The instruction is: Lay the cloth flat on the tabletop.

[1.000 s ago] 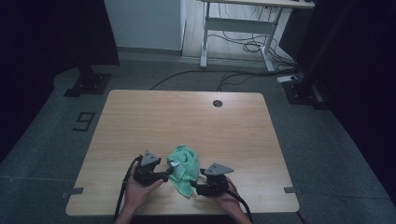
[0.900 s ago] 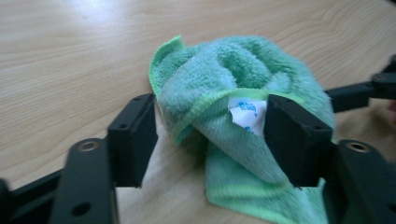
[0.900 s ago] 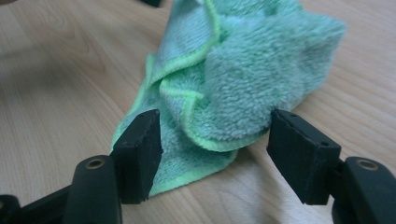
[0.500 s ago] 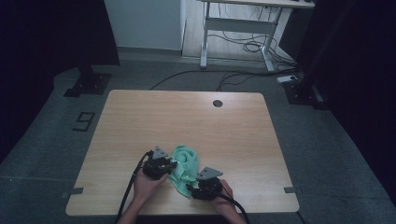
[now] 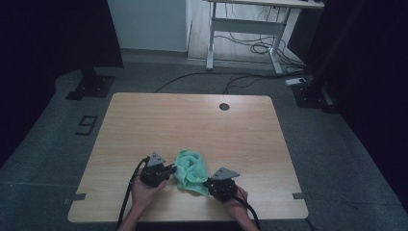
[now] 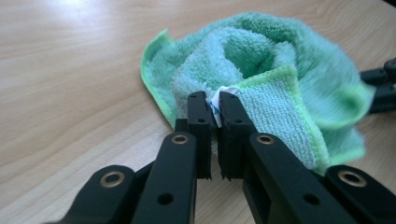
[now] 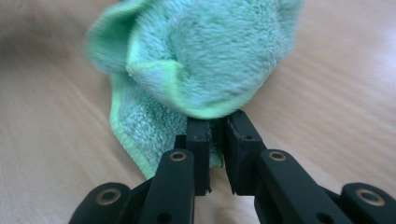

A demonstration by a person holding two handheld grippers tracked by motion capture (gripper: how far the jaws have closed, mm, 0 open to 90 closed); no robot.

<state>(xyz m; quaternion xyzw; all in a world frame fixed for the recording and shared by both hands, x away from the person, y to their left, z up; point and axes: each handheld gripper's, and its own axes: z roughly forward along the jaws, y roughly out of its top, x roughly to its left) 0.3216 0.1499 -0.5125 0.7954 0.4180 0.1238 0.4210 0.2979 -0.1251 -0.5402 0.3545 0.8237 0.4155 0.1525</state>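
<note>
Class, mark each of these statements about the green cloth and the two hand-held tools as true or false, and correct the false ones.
1. The crumpled green microfibre cloth lies on the light wooden table. True.
2. The left tool pinches the cloth at its white label. True.
3. The right tool hangs open, clear of the cloth. False: its jaws have just closed on a cloth edge.
4. The cloth is spread flat. False: it is bunched in folds.
5. A dark round hole sits near the table's far edge. True.
</note>
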